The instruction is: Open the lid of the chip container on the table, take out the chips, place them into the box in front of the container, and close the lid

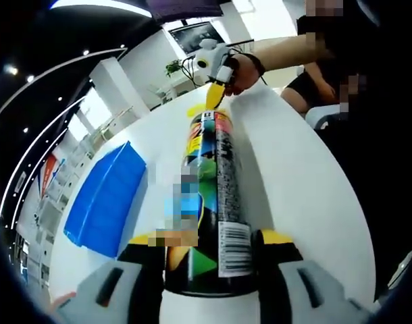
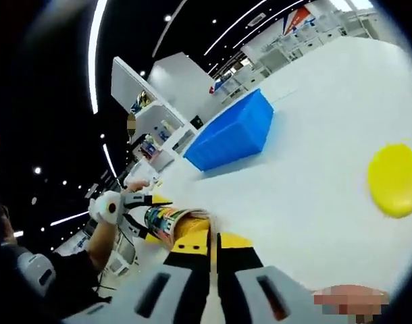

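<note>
Left gripper view: the left hand-held gripper point(image 1: 209, 253) has its yellow-tipped jaws clamped on the base end of the chip container point(image 1: 215, 202), a dark printed tube that runs away from the camera, lifted above the white worktop point(image 1: 307, 202). At the tube's far end the right hand-held gripper point(image 1: 215, 94) meets the mouth, a person's hand point(image 1: 243, 71) behind it; something yellow sits at that tip, though I cannot tell whether it is jaw or chip. The blue box point(image 1: 105, 199) lies on the worktop off to the left of the container, well apart from it.

Over to the right gripper view: the right hand-held gripper point(image 2: 209, 246) has its jaws drawn together with barely a slit between them, and a pale sliver seems to be nipped between the tips (too blurred to call it a chip with certainty). Just past them is the container's open mouth point(image 2: 167, 221), with the left hand-held gripper point(image 2: 148, 200) and a hand point(image 2: 135, 184) holding its other end. The yellow lid point(image 2: 396, 179) lies flat on the worktop point(image 2: 314, 155), off the container and far to the right. The blue box point(image 2: 233, 131) stands further back.

The room: a dark ceiling point(image 2: 57, 101) with long curved light strips and small spotlights, white partitions, and shelving along the far wall.
</note>
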A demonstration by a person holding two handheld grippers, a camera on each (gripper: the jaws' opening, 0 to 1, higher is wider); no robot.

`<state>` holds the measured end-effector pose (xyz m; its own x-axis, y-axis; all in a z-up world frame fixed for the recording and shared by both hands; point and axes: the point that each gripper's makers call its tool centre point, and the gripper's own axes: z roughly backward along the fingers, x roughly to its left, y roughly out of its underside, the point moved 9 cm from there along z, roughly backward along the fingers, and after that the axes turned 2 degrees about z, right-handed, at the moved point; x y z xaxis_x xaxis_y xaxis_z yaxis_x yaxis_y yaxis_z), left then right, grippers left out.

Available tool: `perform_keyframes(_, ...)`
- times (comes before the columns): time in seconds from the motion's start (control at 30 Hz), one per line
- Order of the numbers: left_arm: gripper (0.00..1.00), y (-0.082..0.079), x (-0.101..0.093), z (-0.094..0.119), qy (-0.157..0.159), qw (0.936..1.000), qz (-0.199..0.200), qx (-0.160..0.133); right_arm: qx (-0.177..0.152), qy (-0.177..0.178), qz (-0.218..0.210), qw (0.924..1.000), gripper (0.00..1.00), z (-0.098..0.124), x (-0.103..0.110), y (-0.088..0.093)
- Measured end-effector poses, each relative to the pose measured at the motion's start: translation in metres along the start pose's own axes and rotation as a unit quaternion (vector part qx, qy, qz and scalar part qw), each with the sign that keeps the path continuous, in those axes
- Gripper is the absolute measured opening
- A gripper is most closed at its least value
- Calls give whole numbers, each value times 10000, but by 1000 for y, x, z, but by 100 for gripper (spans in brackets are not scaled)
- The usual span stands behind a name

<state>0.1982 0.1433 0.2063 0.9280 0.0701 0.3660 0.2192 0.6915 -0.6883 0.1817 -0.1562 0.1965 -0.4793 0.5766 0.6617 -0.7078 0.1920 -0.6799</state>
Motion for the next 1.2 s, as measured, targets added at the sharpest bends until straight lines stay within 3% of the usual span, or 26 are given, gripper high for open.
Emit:
perform_keyframes(0.33, 54, -2, 0, 0, 19, 10000, 51, 37, 153, -282, -181, 9993, 2, -28, 11, 3)
perform_keyframes(0.4, 54, -1, 0, 0, 28, 9999, 89, 56, 173, -365, -336, 9986, 1, -29, 9, 1)
perform_keyframes(0.43, 54, -2, 0, -1, 39, 10000, 63, 6, 416, -701, -570, 9950, 1, -33, 14, 7)
perform_keyframes(0.47, 54, -3, -1, -2, 43, 10000, 31, 21, 592, -737, -560, 9939, 1, -35, 13, 9)
perform_keyframes(0.5, 55, -2, 0, -2, 72, 9997, 223, 86, 457, -670, -687, 9943, 1, -36, 11, 5)
perform_keyframes(1.0, 55, -1, 1, -3, 16, 9999, 115, -31, 421, -691, -509, 9954, 2, -35, -2, -5)
perform_keyframes(1.2, 55, -1, 2, -3, -5, 9999, 100, -74, 212, -653, -32, 9976, 6, -31, -4, -6)
